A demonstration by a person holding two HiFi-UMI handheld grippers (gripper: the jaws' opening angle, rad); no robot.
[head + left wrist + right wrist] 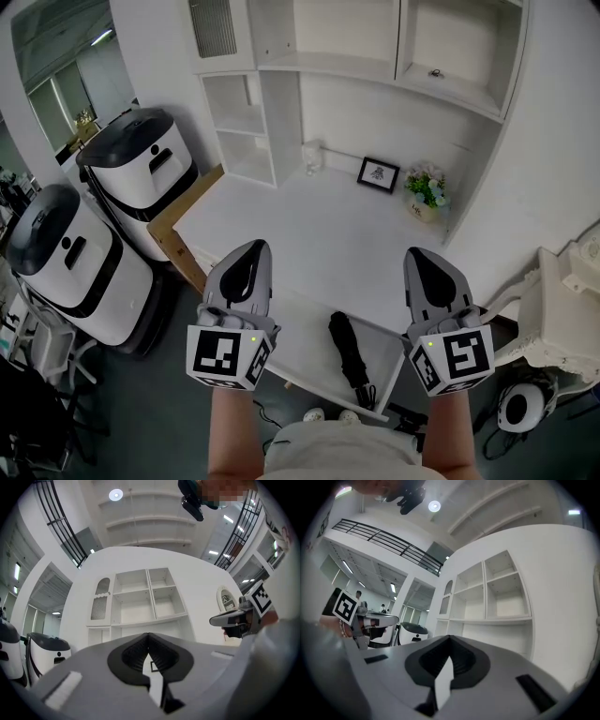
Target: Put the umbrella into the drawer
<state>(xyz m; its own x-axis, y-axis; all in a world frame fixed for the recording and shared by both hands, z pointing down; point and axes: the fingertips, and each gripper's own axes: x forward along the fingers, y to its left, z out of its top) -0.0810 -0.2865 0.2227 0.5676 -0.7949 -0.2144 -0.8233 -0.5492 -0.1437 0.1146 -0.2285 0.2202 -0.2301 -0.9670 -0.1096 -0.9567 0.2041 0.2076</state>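
White desk (319, 225) under shelving is filling the upper frame. At lower centre the drawer (300, 349) is standing open, with the umbrella (349, 361) lying inside. Left gripper (246, 255) and right gripper (424, 261) are hovering above with jaws closed, empty. Risk: an uneven push may be jamming the drawer on the umbrella's strap end.

Desk (309, 225): frame (378, 174), flowers (427, 190); drawer (300, 337): umbrella (350, 352)

This looks like a staged home study set up inside a large lab hall. A white desk (309, 225) with shelves (246, 122), a framed picture (378, 174) and potted flowers (427, 192) fills the centre of the head view. Bulky white-and-black machines (141, 167) stand at its left, and a railed mezzanine (389, 541) crosses the upper left of the right gripper view.
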